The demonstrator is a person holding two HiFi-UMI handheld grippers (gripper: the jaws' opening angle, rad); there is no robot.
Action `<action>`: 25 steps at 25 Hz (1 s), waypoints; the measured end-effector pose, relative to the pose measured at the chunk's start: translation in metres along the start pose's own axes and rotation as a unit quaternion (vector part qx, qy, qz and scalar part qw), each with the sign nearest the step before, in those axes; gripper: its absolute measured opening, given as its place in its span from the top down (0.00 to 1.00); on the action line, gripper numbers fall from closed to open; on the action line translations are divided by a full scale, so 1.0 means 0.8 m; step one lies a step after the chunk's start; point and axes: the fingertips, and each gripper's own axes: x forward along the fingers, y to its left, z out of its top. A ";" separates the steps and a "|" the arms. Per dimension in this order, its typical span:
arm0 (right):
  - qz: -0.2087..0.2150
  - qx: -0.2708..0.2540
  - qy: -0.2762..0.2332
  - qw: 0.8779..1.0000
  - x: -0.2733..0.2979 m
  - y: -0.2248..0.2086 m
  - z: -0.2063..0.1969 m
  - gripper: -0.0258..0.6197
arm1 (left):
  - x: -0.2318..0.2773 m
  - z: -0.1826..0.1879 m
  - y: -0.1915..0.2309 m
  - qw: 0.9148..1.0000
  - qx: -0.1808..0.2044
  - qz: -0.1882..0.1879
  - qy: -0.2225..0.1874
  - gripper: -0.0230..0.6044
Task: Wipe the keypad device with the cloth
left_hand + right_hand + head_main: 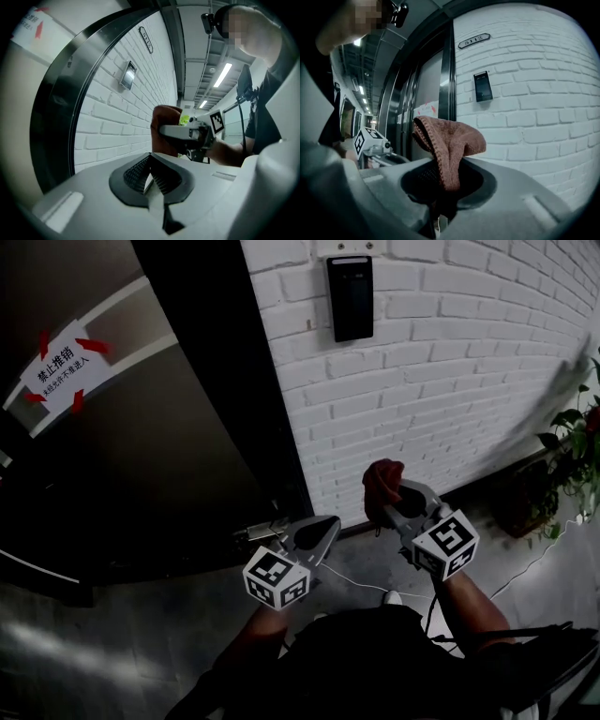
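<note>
2 grippers are held low in front of us, well below the keypad device (pixel 350 296), which is fixed high on the white brick wall (pixel 469 381) just beside the dark door frame (pixel 225 381). Nothing touches the device yet, so we judge that the wiping has not begun.

Our right gripper (pixel 396 504) has its jaws clamped on the cloth (pixel 449 140), a reddish-brown one. The right gripper view shows a fold pinched deep between the pads while the rest bunches up above the jaws in a soft hump. We think that hold makes sense, because the loose bulge faces the wall and can meet the device first, keeping the hard jaws off its front. In the same view the device sits above and beyond the cloth, well apart from it, under a small number plate (pixel 474 41).

Our left gripper (pixel 323 527) sits just beside the right one and a little lower. Its own view shows the 2 ribbed pads drawn together with nothing between them. It appears to have no part in this step and is likely kept down, out of the way.

A paper sign (pixel 61 367) with red tape at its corners hangs on the door at the left, and a leafy plant (pixel 574 442) stands at the far right.

The next move calls for a lift of the right gripper up and forward to the device.
</note>
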 end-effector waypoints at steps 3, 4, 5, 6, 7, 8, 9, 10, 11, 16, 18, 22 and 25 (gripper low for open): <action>0.003 -0.041 -0.026 0.999 0.012 -0.032 0.065 0.87 | 0.010 0.010 -0.007 1.000 0.000 0.004 -0.010 0.94; 0.001 -0.058 -0.035 0.998 0.016 -0.044 0.089 0.87 | 0.014 0.012 -0.008 1.000 0.002 0.007 -0.011 0.94; -0.001 -0.074 -0.046 0.996 0.021 -0.056 0.112 0.87 | 0.018 0.013 -0.009 1.000 0.003 0.010 -0.011 0.94; -0.003 -0.088 -0.059 0.994 0.026 -0.068 0.136 0.87 | 0.022 0.014 -0.009 1.000 0.003 0.013 -0.011 0.94; -0.005 -0.102 -0.073 0.992 0.032 -0.079 0.159 0.87 | 0.025 0.014 -0.010 1.000 0.002 0.016 -0.011 0.94; -0.006 -0.115 -0.086 0.990 0.038 -0.089 0.183 0.87 | 0.027 0.013 -0.011 1.000 0.001 0.019 -0.011 0.94; -0.006 -0.128 -0.097 0.987 0.043 -0.096 0.205 0.87 | 0.029 0.012 -0.012 1.000 0.001 0.023 -0.010 0.94; -0.005 -0.140 -0.107 0.984 0.048 -0.101 0.227 0.87 | 0.030 0.011 -0.014 1.000 0.001 0.028 -0.009 0.94; -0.003 -0.150 -0.117 0.982 0.053 -0.106 0.249 0.87 | 0.030 0.010 -0.015 0.999 0.001 0.033 -0.009 0.94; 0.000 -0.160 -0.165 0.973 0.079 -0.126 0.350 0.87 | 0.024 0.008 -0.014 0.998 0.008 0.060 -0.013 0.94; 0.001 -0.145 -0.174 0.974 0.090 -0.136 0.378 0.87 | 0.018 0.008 -0.013 0.997 0.006 0.070 -0.016 0.94; 0.005 -0.125 -0.182 0.975 0.110 -0.143 0.417 0.87 | 0.007 0.011 -0.011 0.996 0.004 0.090 -0.024 0.94; -0.023 -0.153 -0.181 0.971 0.121 -0.149 0.432 0.87 | -0.003 0.010 -0.002 0.994 0.008 0.106 -0.030 0.94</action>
